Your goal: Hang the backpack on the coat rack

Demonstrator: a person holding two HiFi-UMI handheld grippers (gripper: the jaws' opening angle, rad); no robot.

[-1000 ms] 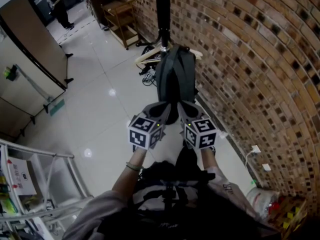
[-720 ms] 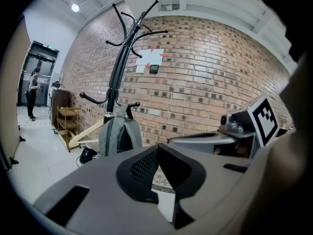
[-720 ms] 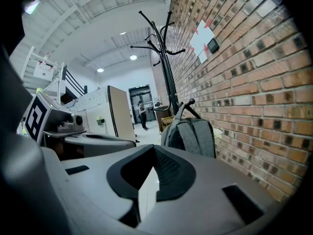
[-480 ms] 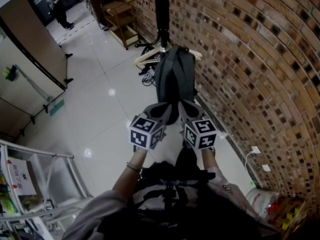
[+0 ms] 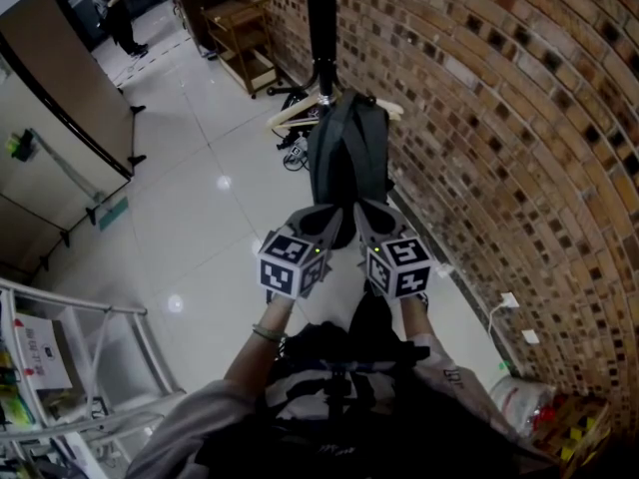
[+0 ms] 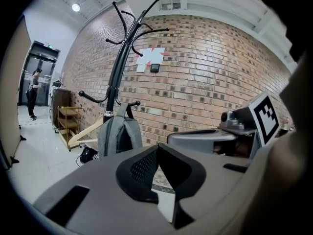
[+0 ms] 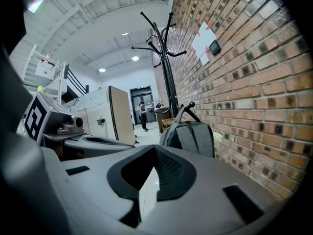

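Note:
A grey backpack (image 5: 347, 153) hangs by its top loop from a low hook of the black coat rack (image 5: 319, 18), close to the brick wall. In the left gripper view the backpack (image 6: 117, 136) shows below the coat rack (image 6: 117, 67). The right gripper view has the backpack (image 7: 193, 136) just ahead. My left gripper (image 5: 329, 215) and right gripper (image 5: 369, 213) are held side by side, a short way back from the pack and not touching it. Both are shut with nothing between the jaws, as the left gripper (image 6: 157, 148) and right gripper (image 7: 155, 151) show up close.
A wooden hanger (image 5: 290, 118) sticks out at the rack's foot. The brick wall (image 5: 499, 118) runs along the right. A wooden shelf (image 5: 245, 43) stands further back, and a person (image 5: 120, 8) far off. A metal frame (image 5: 100, 367) is at lower left.

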